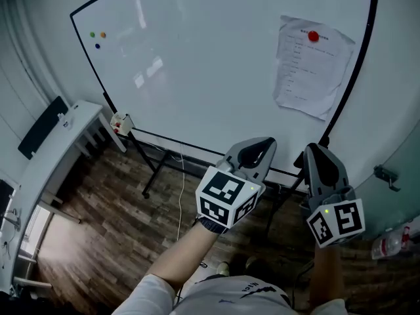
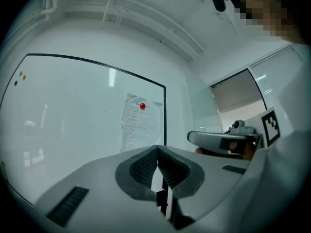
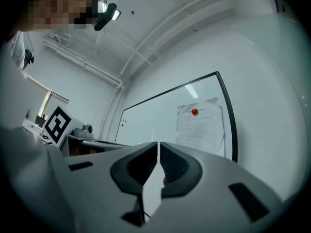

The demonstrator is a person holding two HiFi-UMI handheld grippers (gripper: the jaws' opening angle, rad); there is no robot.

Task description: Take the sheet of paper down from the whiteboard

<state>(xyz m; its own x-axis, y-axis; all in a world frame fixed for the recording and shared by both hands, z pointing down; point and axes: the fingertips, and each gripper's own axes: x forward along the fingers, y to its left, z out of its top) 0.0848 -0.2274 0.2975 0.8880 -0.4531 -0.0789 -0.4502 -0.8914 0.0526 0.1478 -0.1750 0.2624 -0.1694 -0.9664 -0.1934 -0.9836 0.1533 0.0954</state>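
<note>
A crumpled white sheet of paper (image 1: 310, 66) hangs at the right end of the whiteboard (image 1: 197, 64), pinned by a red round magnet (image 1: 313, 36). Both grippers are held well short of the board, below the sheet. My left gripper (image 1: 262, 143) is shut with nothing in it; my right gripper (image 1: 314, 151) is also shut and empty. In the left gripper view the sheet (image 2: 141, 123) shows above the closed jaws, with the magnet (image 2: 142, 106) on it. The right gripper view shows the sheet (image 3: 200, 126) and magnet (image 3: 195, 112) ahead, up and to the right.
Small coloured magnets (image 1: 98, 38) sit at the board's upper left. A marker tray (image 1: 121, 123) hangs at the board's lower left corner. A white desk (image 1: 52, 156) stands to the left. The board's stand legs (image 1: 154, 172) rest on wooden floor. A bottle (image 1: 392, 241) lies at the right.
</note>
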